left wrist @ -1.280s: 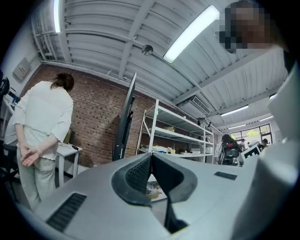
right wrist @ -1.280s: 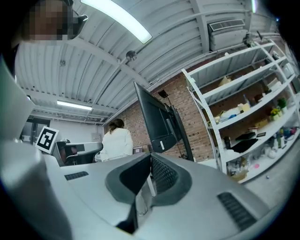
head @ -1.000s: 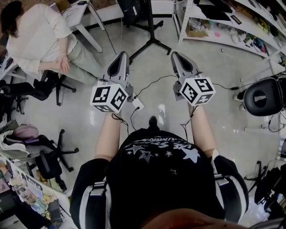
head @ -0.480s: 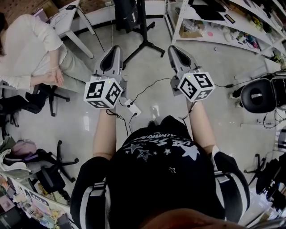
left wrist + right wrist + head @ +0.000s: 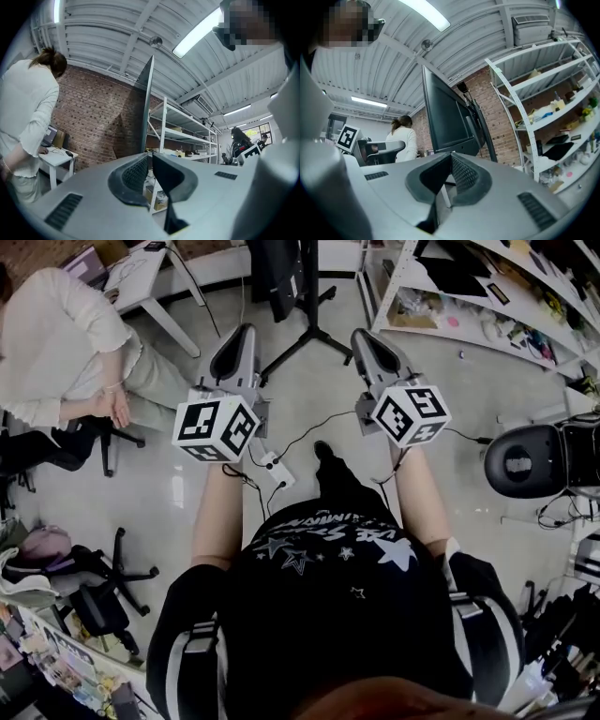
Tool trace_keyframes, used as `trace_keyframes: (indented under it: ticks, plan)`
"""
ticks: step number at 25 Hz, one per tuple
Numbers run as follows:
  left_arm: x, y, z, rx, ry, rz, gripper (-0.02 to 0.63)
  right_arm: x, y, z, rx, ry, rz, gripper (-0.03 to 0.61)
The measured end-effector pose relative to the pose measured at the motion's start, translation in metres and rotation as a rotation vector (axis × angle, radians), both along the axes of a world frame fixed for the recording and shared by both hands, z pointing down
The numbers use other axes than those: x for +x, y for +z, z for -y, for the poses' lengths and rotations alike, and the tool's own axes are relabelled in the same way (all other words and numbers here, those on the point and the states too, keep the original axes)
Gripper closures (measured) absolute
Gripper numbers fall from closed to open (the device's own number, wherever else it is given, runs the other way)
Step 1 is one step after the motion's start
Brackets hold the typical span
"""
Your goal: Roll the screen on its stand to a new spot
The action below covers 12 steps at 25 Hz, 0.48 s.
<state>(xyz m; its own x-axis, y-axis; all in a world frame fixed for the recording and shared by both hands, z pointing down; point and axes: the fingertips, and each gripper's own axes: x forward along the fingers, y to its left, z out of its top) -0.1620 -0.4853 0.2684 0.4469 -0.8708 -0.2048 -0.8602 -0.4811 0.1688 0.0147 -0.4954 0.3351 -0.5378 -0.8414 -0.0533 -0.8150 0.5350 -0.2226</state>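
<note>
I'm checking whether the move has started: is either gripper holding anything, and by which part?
Nothing is held. The left gripper and the right gripper are both shut on nothing; the screen stands ahead of them, ungripped.

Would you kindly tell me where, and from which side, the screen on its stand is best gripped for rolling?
Probably the upright pole below the screen, approached from the person's side. It is slim, vertical and bare there, and it sits over the splayed legs, so pushing low should roll it rather than tip it.
</note>
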Motion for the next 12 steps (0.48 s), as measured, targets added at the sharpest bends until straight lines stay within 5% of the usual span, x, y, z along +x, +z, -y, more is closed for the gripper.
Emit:
trace_keyframes:
  ticks: [3, 12]
  plan:
    - [0.003, -0.009, 0.022, 0.013, 0.006, 0.002, 0.596, -0.005, -0.004, 0.035, 0.005, -0.024, 0.014, 0.571]
    - [0.014, -0.035, 0.083, 0.079, -0.001, 0.055, 0.321, -0.025, -0.016, 0.119, 0.021, -0.104, 0.027, 0.571]
